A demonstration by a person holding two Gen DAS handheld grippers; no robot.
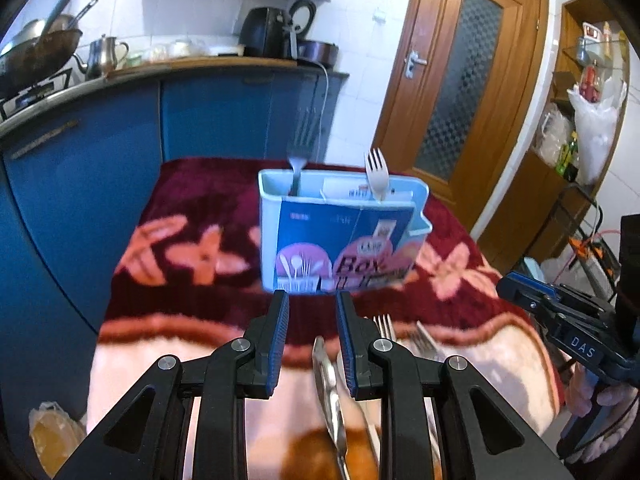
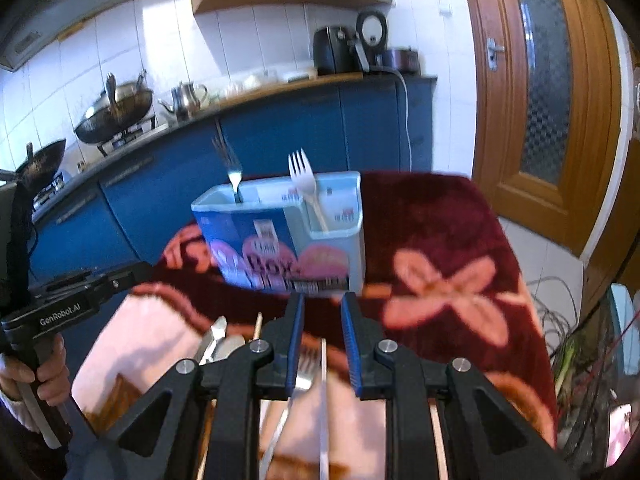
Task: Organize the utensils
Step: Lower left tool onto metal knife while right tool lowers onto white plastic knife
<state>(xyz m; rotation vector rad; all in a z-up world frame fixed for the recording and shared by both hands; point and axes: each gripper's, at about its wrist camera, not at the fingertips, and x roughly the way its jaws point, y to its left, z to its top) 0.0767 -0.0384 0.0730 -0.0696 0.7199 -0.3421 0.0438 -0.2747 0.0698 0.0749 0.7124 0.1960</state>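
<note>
- Light blue plastic utensil box [image 1: 344, 236] with a picture label on its front stands upright on a dark red blanket with pink flowers [image 1: 180, 248], which covers the table
- A shiny metal fork [image 1: 298, 160] stands in the left part of the box, prongs up
- A white plastic fork [image 1: 376, 174] stands in the right part, prongs up, leaning a little
- More loose metal utensils [image 1: 332, 392] lie on the pale pink end of the blanket, close to the cameras; a fork [image 2: 306, 368] and some long flat handles show there, but they are blurry
- The left gripper [image 1: 312, 300] hangs over the blanket in front of the box; its black and blue tongs stand a small way apart with nothing between them
- The right gripper [image 2: 322, 300] hangs over the loose utensils, also in front of the box; its tongs are narrow too, and they hold nothing
- A hand [image 2: 36, 364] wraps around the handle of the left gripper
- Behind the table are blue kitchen cupboards [image 1: 224, 112], a dark wok [image 2: 114, 114] on the stove, a silver kettle [image 2: 186, 98] and a brown wooden door [image 1: 456, 80]
</note>
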